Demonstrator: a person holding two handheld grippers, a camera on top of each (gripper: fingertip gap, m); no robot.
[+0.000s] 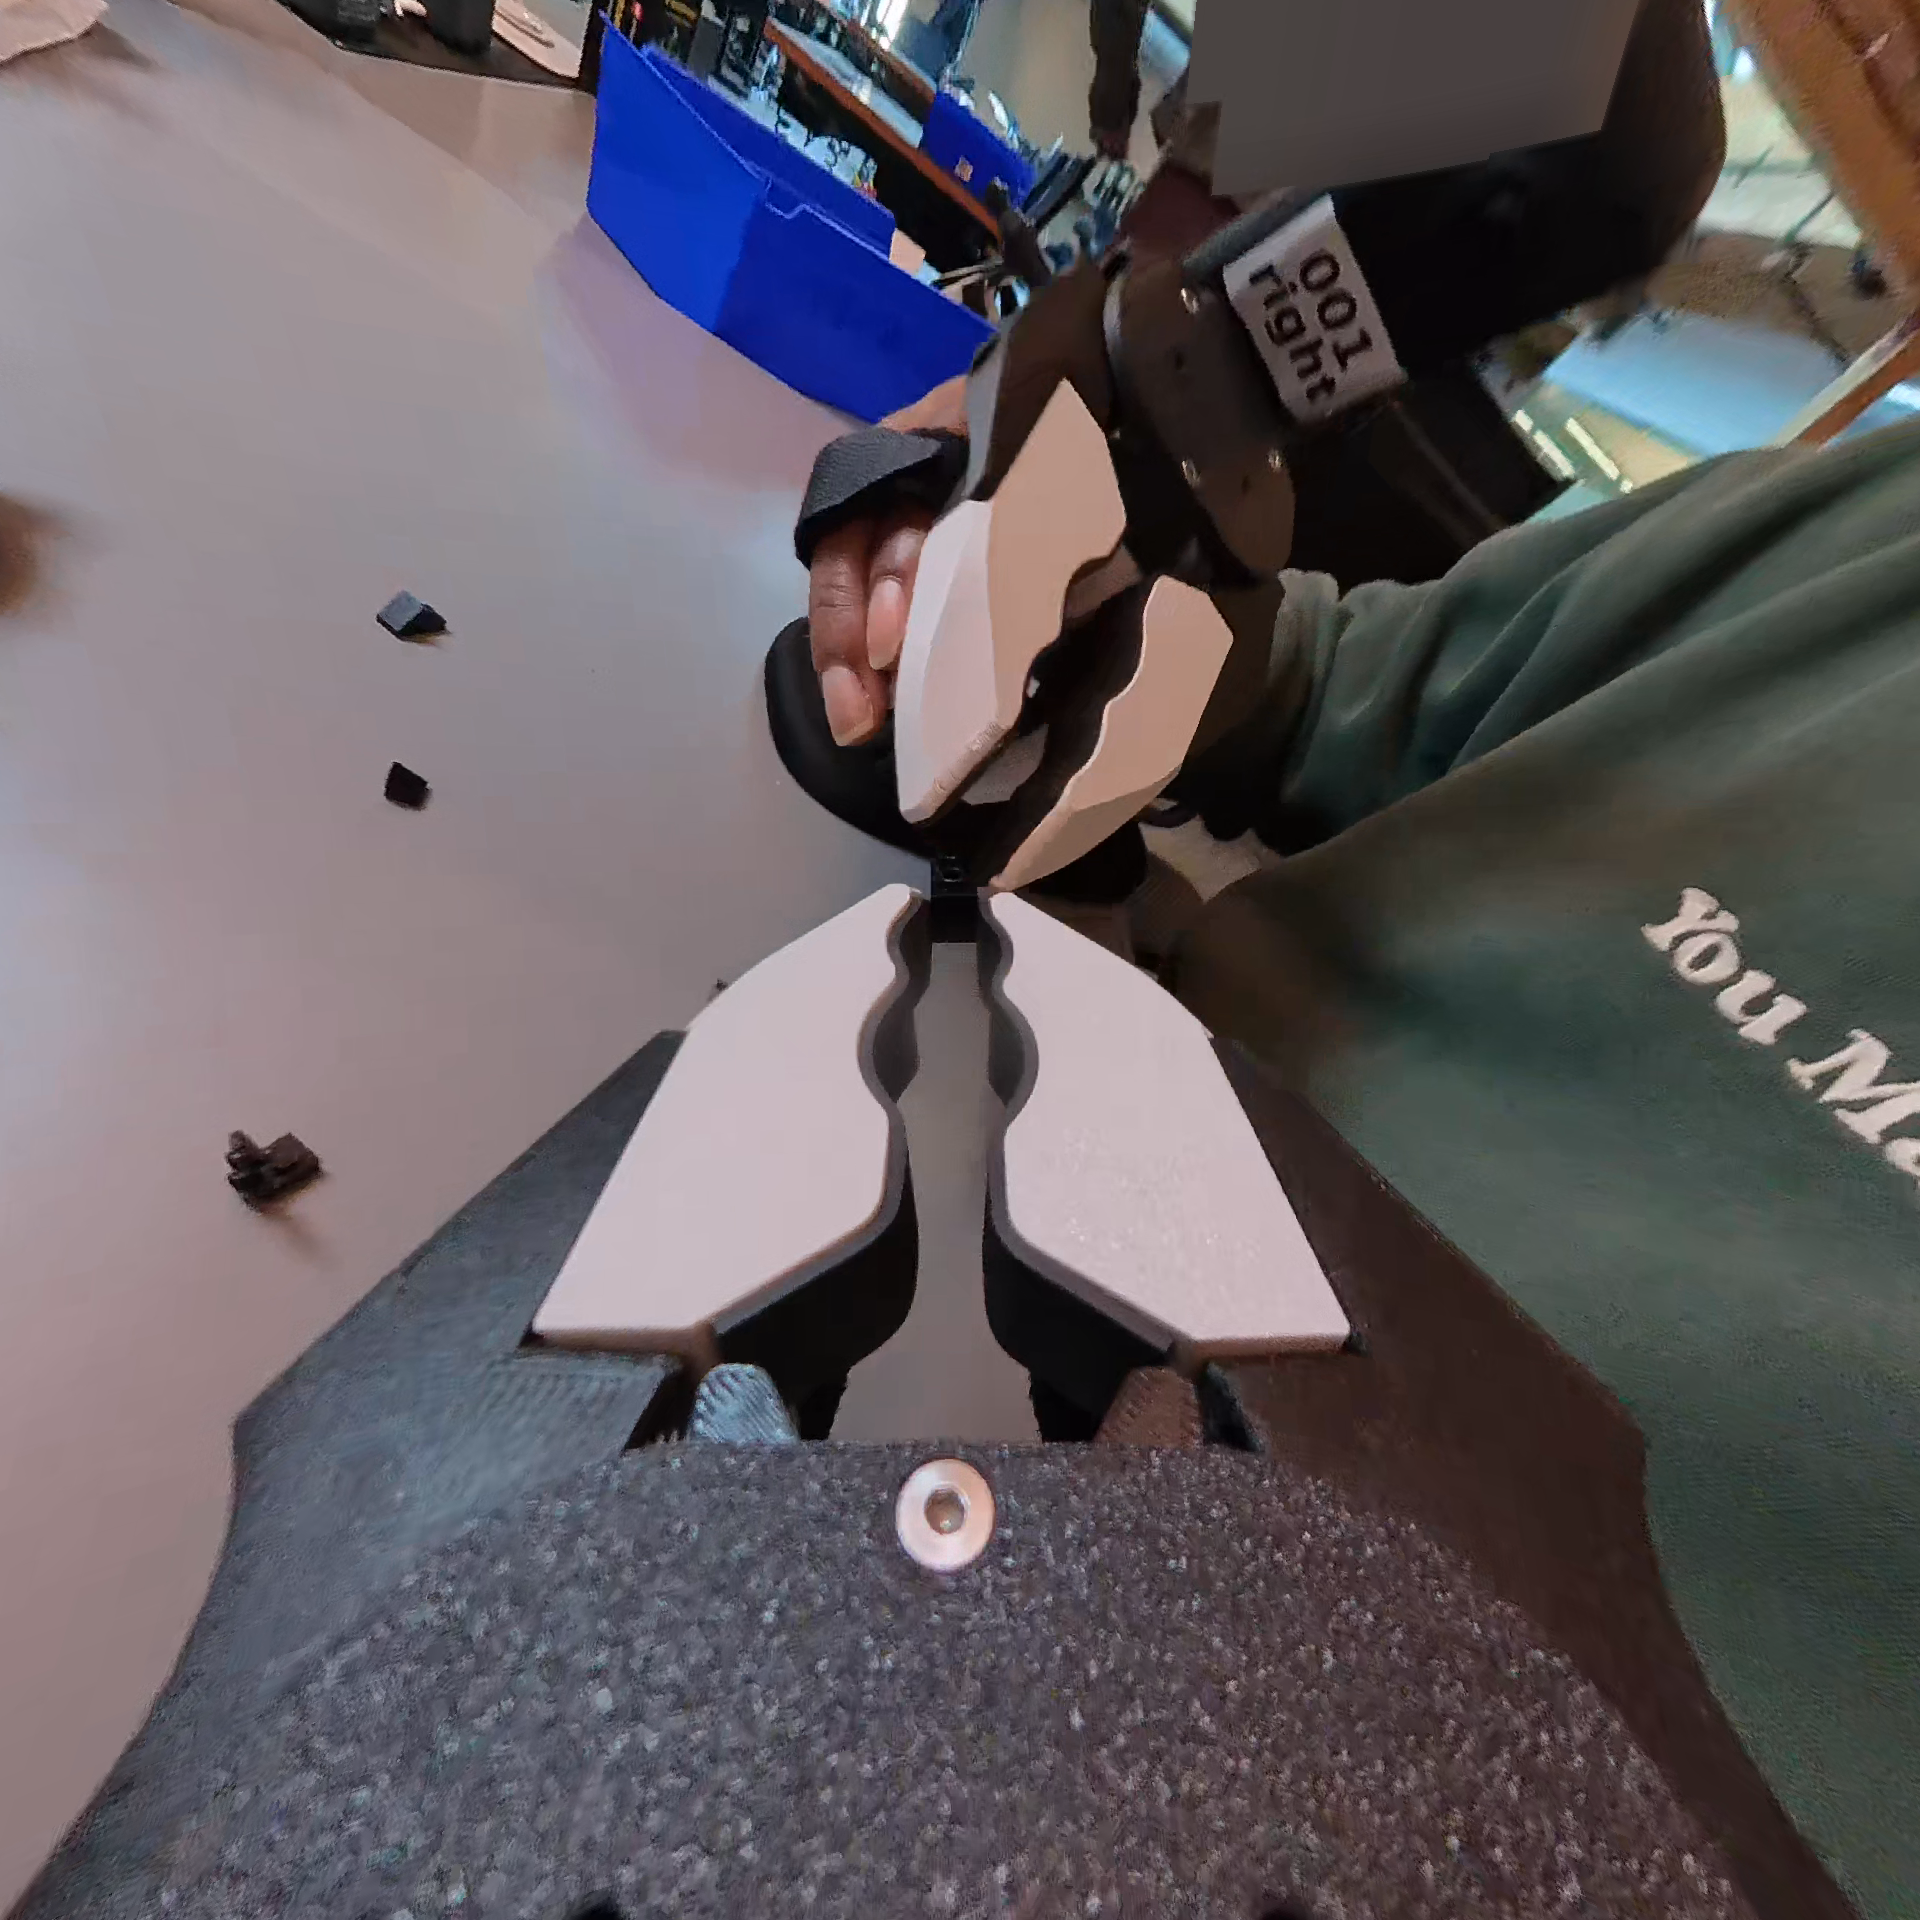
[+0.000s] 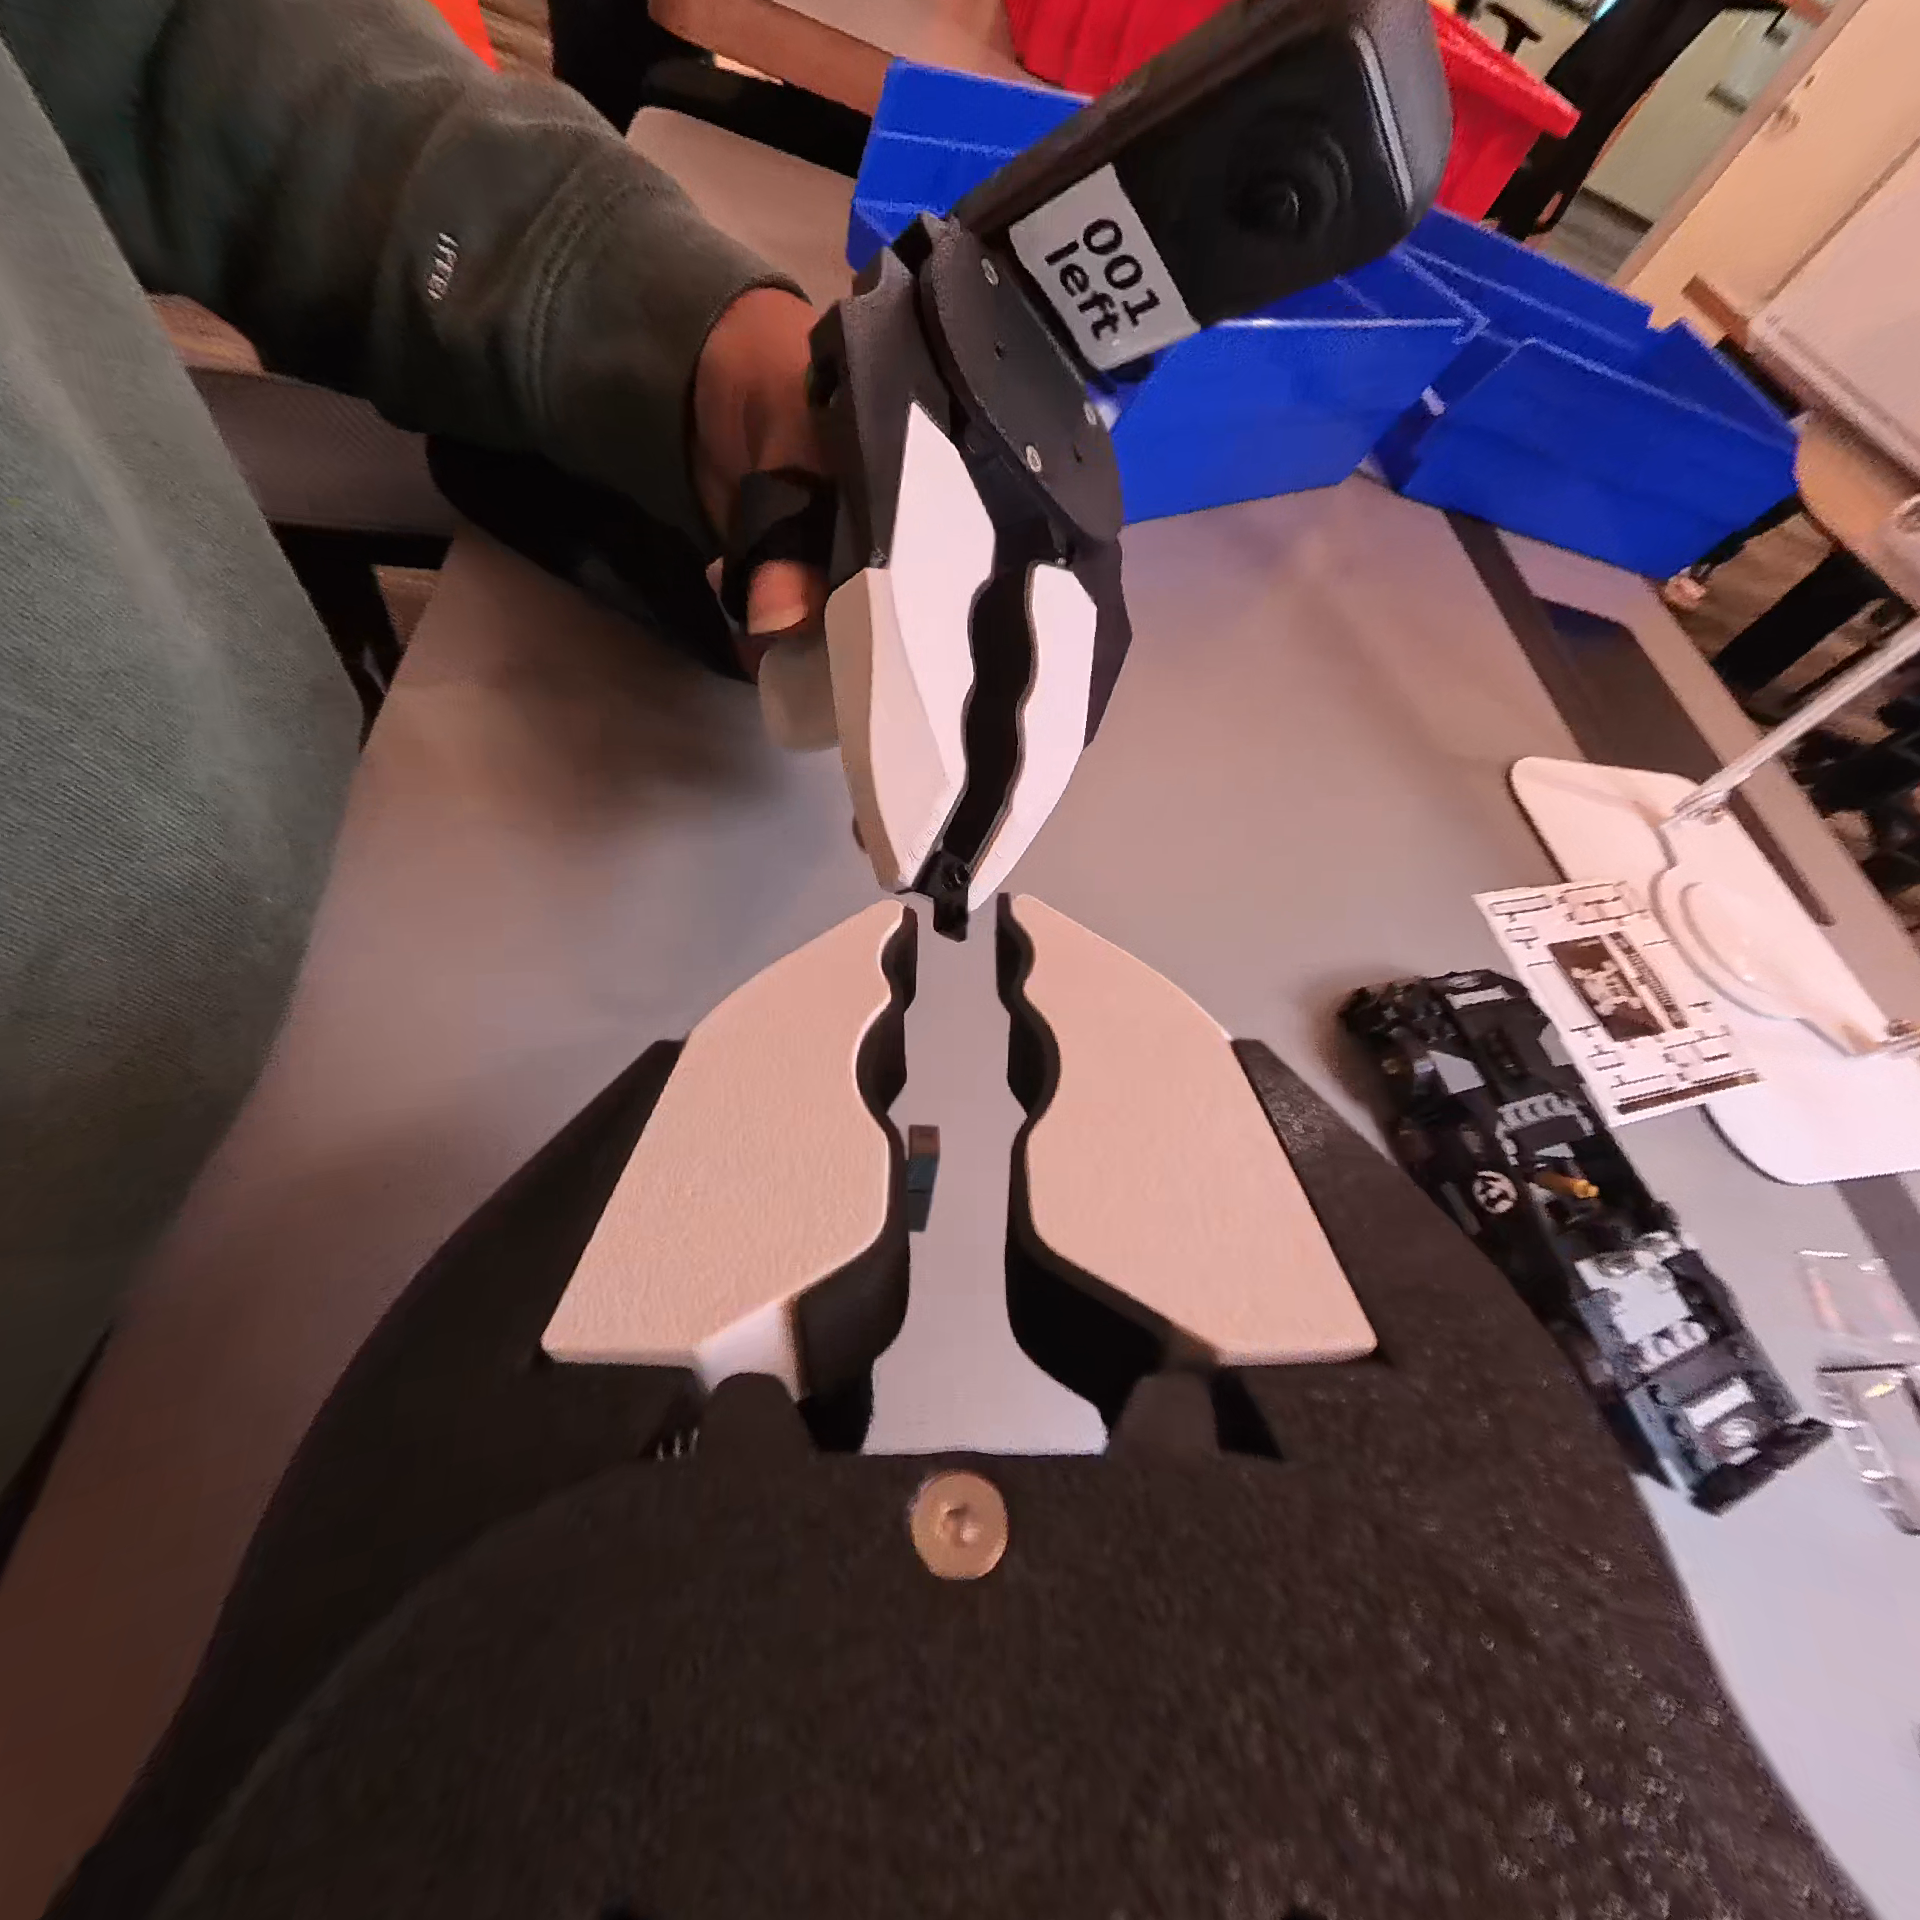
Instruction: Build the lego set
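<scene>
My left gripper (image 1: pixel 953 902) is shut on a small black lego piece (image 1: pixel 954 916) and holds it above the grey table. In the right wrist view the left gripper (image 2: pixel 948 885) points down with the piece (image 2: pixel 948 916) sticking out below its tips. My right gripper (image 2: pixel 956 912) is slightly open, tip to tip with the left one, its fingertips on either side of the piece with a gap. It also shows in the left wrist view (image 1: pixel 961 847). A partly built black lego car (image 2: pixel 1579 1226) lies on the table to the right.
Loose black pieces (image 1: pixel 410 615) (image 1: pixel 405 784) (image 1: pixel 272 1166) lie on the table (image 1: pixel 312 416) at left. A small blue-grey piece (image 2: pixel 923 1174) shows between my right fingers. A sticker sheet (image 2: pixel 1621 1018), white stand (image 2: pixel 1621 831) and clear bags (image 2: pixel 1870 1382) are at right. Blue bins (image 2: pixel 1299 395) stand behind. Less than 4 cm separates the two grippers' tips.
</scene>
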